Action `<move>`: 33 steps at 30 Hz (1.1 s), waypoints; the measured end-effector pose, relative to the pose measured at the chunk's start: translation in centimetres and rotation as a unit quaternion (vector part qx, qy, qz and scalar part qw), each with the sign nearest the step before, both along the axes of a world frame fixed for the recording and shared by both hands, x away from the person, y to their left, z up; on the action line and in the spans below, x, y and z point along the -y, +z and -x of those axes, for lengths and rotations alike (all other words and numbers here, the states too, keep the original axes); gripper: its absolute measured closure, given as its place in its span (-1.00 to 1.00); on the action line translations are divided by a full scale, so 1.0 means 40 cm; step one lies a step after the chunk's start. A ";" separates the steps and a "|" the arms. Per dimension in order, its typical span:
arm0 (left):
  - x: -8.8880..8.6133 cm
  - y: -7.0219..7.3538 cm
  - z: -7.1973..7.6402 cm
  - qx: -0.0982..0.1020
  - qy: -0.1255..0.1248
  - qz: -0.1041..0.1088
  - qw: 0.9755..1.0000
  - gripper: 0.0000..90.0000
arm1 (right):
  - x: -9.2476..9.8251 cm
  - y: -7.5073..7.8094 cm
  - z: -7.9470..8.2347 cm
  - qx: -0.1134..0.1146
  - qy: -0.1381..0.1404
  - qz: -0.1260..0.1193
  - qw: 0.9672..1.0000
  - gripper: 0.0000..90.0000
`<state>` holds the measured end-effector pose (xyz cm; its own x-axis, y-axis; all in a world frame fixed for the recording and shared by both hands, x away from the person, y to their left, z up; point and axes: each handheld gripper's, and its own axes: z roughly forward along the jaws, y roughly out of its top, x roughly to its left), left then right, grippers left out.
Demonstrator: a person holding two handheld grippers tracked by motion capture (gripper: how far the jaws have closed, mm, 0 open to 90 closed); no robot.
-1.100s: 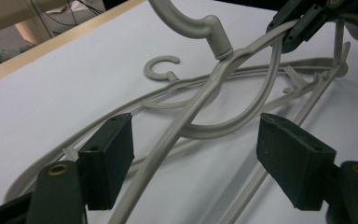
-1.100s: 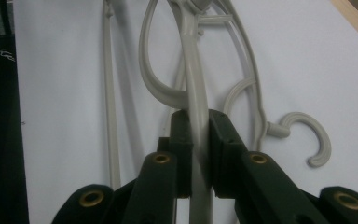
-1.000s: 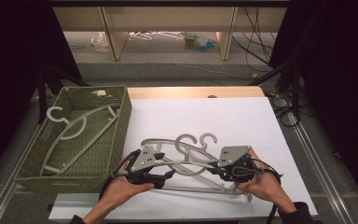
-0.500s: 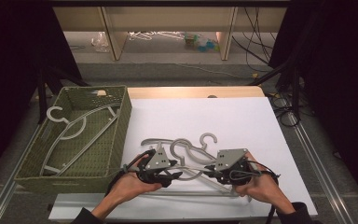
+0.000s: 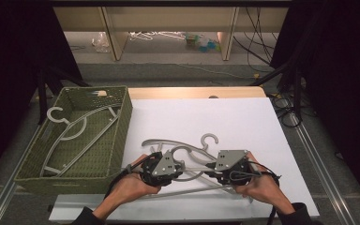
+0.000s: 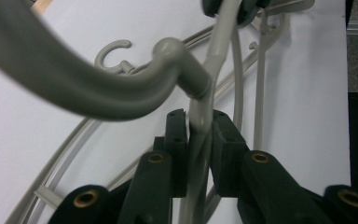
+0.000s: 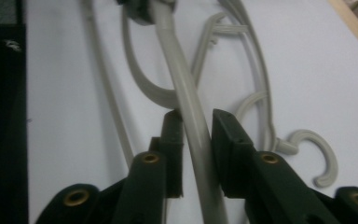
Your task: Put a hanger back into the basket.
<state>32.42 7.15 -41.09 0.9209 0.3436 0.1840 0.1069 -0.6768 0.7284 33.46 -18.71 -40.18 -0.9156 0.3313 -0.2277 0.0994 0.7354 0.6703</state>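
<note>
Hangers lie tangled on the white board (image 5: 243,122) in the high view, 2 grey ones overlapping near its front edge, and you hold both grippers low over them. Your left gripper (image 5: 161,166) and right gripper (image 5: 228,168) face each other along the same upper hanger (image 5: 194,169), probably so that the handover keeps it level. The woven basket (image 5: 119,117) sits just beside the board on the left, with 1 basket hanger (image 5: 75,131) already inside, so it looks like the place this one is meant to go. That would explain why the grip is passing to the hand nearest the basket.

In the left gripper view, your jaws have just been closing and now pinch the hanger's thin bar (image 6: 199,126) tight between the pads, right below the thick neck where the hook curves off. Taking it close to the neck should keep it from swinging when you lift. The second hanger (image 6: 116,51) rests on the board behind.

In the right gripper view, your jaws have just been opening. The same bar (image 7: 191,116) runs between them with a clear gap on the right pad, though it may still touch the left one. The loose hook (image 7: 319,156) of the other hanger lies on the board to the right.
</note>
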 end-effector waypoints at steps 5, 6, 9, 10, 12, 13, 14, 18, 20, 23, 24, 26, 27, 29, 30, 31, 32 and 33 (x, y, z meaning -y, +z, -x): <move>-0.016 0.005 -0.009 -0.015 0.024 0.021 0.999 0.78 | 0.003 -0.001 -0.009 0.001 -0.035 -0.033 0.999 0.09; -0.022 0.007 -0.014 -0.018 0.031 0.023 0.999 0.78 | 0.004 0.002 -0.011 0.000 -0.044 -0.043 0.998 0.03; -0.036 0.011 -0.027 -0.030 0.053 0.033 0.998 0.78 | 0.005 0.013 -0.010 0.009 -0.068 -0.071 0.995 -0.13; -0.042 0.011 -0.032 -0.038 0.058 0.038 0.997 0.78 | 0.005 0.016 -0.010 0.016 -0.073 -0.077 0.994 -0.16; -0.056 0.013 -0.040 -0.046 0.071 0.042 0.996 0.78 | 0.002 0.022 -0.008 0.023 -0.088 -0.082 0.992 -0.20; -0.064 0.014 -0.045 -0.048 0.078 0.045 0.995 0.79 | 0.000 0.024 -0.008 0.025 -0.092 -0.088 0.991 -0.21; -0.070 0.016 -0.049 -0.051 0.085 0.049 0.994 0.78 | 0.000 0.025 -0.007 0.029 -0.095 -0.094 0.991 -0.22; -0.099 0.026 -0.057 -0.061 0.110 0.066 0.990 0.78 | 0.002 0.030 -0.005 0.022 -0.110 -0.123 0.986 -0.32; -0.113 0.033 -0.060 -0.063 0.116 0.075 0.988 0.78 | 0.006 0.029 -0.007 0.021 -0.114 -0.130 0.985 -0.33; -0.132 0.042 -0.062 -0.065 0.130 0.089 0.985 0.78 | 0.011 0.027 -0.004 0.012 -0.121 -0.145 0.982 -0.36; -0.142 0.047 -0.062 -0.064 0.137 0.091 0.984 0.78 | 0.013 0.027 -0.003 0.007 -0.119 -0.146 0.982 -0.37; -0.154 0.051 -0.063 -0.068 0.143 0.106 0.982 0.78 | 0.014 0.024 0.004 -0.005 -0.125 -0.151 0.981 -0.43; -0.159 0.055 -0.065 -0.067 0.146 0.109 0.981 0.78 | 0.015 0.022 0.006 0.003 -0.129 -0.154 0.980 -0.46; -0.164 0.063 -0.066 -0.067 0.152 0.116 0.979 0.78 | 0.017 0.017 0.013 -0.007 -0.127 -0.159 0.979 -0.45; -0.165 0.068 -0.065 -0.068 0.153 0.124 0.978 0.78 | 0.018 0.015 0.017 -0.007 -0.126 -0.161 0.979 -0.45; -0.169 0.074 -0.063 -0.067 0.153 0.122 0.978 0.78 | 0.018 0.011 0.019 -0.007 -0.123 -0.163 0.979 -0.45; -0.169 0.077 -0.063 -0.070 0.155 0.132 0.977 0.78 | 0.020 0.006 0.022 -0.014 -0.125 -0.159 0.979 -0.45; -0.175 0.087 -0.064 -0.067 0.152 0.130 0.978 0.78 | 0.020 0.002 0.024 -0.017 -0.125 -0.162 0.979 -0.45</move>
<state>34.97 14.15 -37.63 0.7786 0.6246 -0.0608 0.3807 -0.3931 0.8370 32.52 -19.50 -40.11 -0.8015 0.5963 -0.0449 0.2755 0.4349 0.8573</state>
